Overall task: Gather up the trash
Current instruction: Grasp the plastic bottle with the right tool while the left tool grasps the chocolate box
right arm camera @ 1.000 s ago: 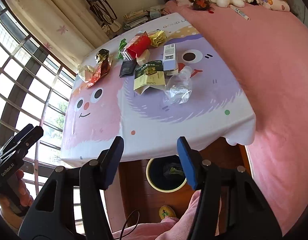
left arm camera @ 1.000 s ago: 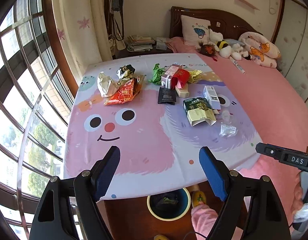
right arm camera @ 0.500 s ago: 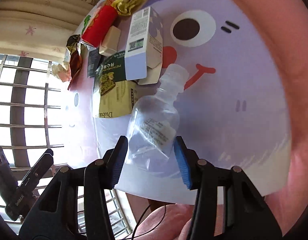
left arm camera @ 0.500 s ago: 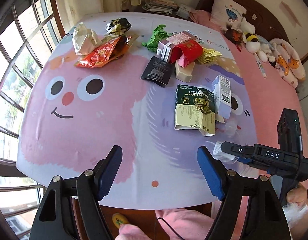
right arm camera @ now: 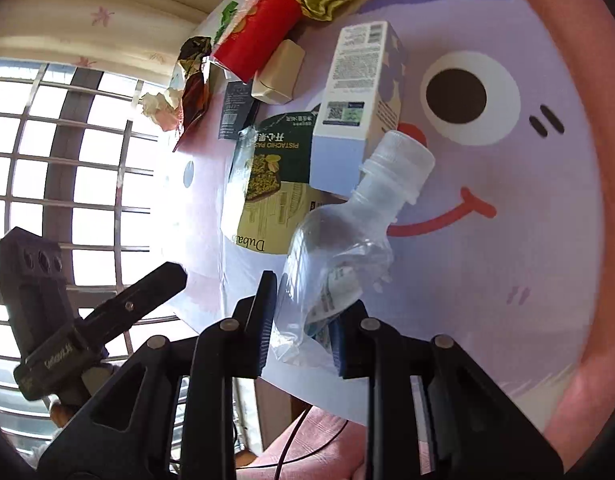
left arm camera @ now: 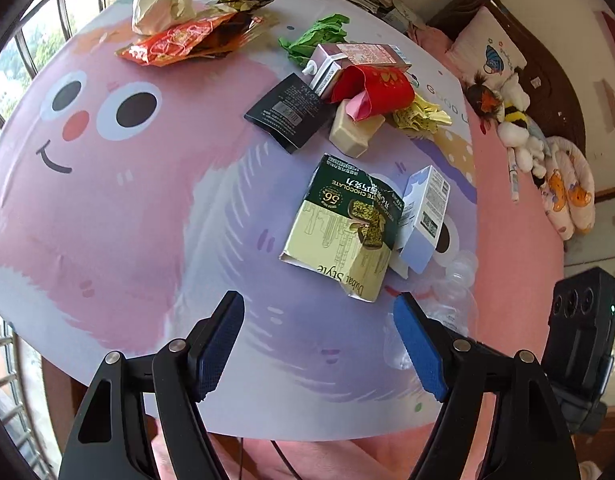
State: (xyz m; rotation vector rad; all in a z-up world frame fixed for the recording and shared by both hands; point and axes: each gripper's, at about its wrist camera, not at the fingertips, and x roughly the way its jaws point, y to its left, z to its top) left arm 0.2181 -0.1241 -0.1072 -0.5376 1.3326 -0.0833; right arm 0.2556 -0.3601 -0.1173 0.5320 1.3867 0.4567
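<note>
My right gripper (right arm camera: 303, 324) is shut on the base of a crushed clear plastic bottle (right arm camera: 347, 240); its white cap end points away toward a blue-and-white carton (right arm camera: 359, 92). The bottle shows faintly in the left wrist view (left arm camera: 447, 300), behind my right-hand finger. My left gripper (left arm camera: 319, 340) is open and empty, low over the table's near edge, just short of a green chocolate box (left arm camera: 343, 228). Farther back lie a black sachet (left arm camera: 287, 110), a beige bar (left arm camera: 353, 130), a red wrapper (left arm camera: 379, 84), green paper (left arm camera: 315, 36) and an orange snack bag (left arm camera: 179, 40).
The table wears a cartoon-face cloth (left arm camera: 107, 200). A pink bed (left arm camera: 519, 208) with stuffed toys (left arm camera: 511, 120) runs along the right. A barred window (right arm camera: 87, 160) is at the left. The right gripper's body (left arm camera: 579, 344) stands at the table's right edge.
My right gripper has closed on the bottle and squeezed it flatter. My left gripper has moved forward and lower toward the chocolate box, still open.
</note>
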